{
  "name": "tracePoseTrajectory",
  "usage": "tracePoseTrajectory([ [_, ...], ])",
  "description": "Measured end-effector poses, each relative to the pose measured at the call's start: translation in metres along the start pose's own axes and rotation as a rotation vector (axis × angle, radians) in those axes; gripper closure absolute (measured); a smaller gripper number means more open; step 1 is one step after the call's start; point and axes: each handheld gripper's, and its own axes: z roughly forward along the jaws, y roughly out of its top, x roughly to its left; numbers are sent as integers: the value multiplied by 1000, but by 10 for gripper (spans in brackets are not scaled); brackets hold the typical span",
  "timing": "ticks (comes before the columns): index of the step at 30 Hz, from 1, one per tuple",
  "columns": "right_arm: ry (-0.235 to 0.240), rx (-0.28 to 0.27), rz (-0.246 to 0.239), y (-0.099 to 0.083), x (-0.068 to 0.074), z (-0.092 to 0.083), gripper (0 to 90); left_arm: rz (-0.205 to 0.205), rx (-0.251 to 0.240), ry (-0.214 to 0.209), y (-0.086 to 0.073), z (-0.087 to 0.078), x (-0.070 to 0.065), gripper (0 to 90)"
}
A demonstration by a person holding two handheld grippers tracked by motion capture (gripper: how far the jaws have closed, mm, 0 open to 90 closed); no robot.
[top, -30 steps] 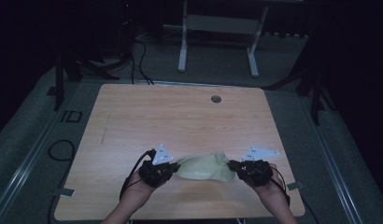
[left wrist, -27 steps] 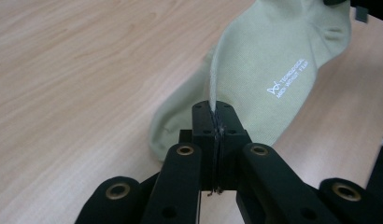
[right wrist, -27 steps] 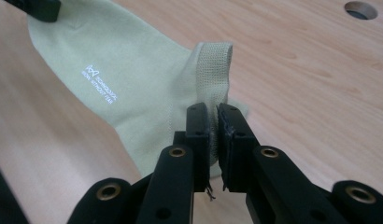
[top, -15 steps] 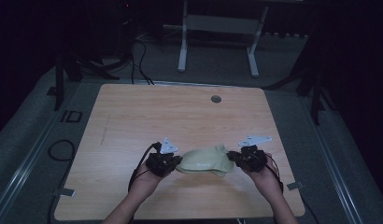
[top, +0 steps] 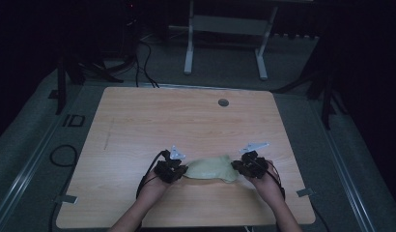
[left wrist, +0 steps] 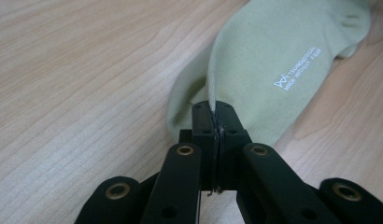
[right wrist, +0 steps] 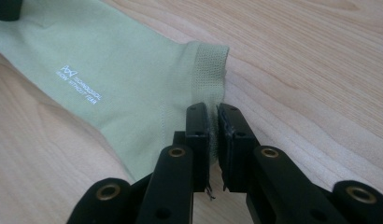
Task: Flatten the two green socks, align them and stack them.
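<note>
A pale green sock (top: 213, 168) with small white lettering lies stretched between my two grippers near the front of the wooden table (top: 186, 121). My left gripper (top: 179, 170) is shut on the sock's toe end (left wrist: 255, 60); its jaws (left wrist: 214, 116) pinch a fold of the fabric. My right gripper (top: 240, 166) is shut on the ribbed cuff (right wrist: 206, 74), with the cuff's edge caught between its pads (right wrist: 214, 123). The sock's body rests on the tabletop in both gripper views.
A small round grommet (top: 223, 102) sits in the table near its far edge. Beyond the table stands a white metal frame (top: 225, 29) on a dark floor, with cables (top: 138, 53) at the far left.
Both hands have carried the sock forward, away from the table's front edge, and lower. The sock now lies on the table between the grippers.
</note>
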Motion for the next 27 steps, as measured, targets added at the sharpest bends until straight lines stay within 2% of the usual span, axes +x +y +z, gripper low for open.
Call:
tracePoseTrajectory([
  [9, -8, 34, -5, -6, -2, 13, 823, -28, 22, -15, -4, 9, 6, 884],
  [17, -14, 40, -11, -8, -1, 17, 809, -25, 22, -6, -5, 15, 7, 882],
  [19, -14, 41, -9, -8, -1, 17, 793, -27, 22, -15, -6, 14, 7, 865],
  [22, -16, 44, -17, -6, -1, 16, 726, -28, -32, -3, -5, 6, 6, 718],
  [25, -24, 16, -16, -3, -1, 8, 694, -28, -98, 28, -1, -7, 3, 595],
  [27, -27, 0, -19, -1, -1, 2, 701, -5, -130, 35, 3, -15, 1, 587],
])
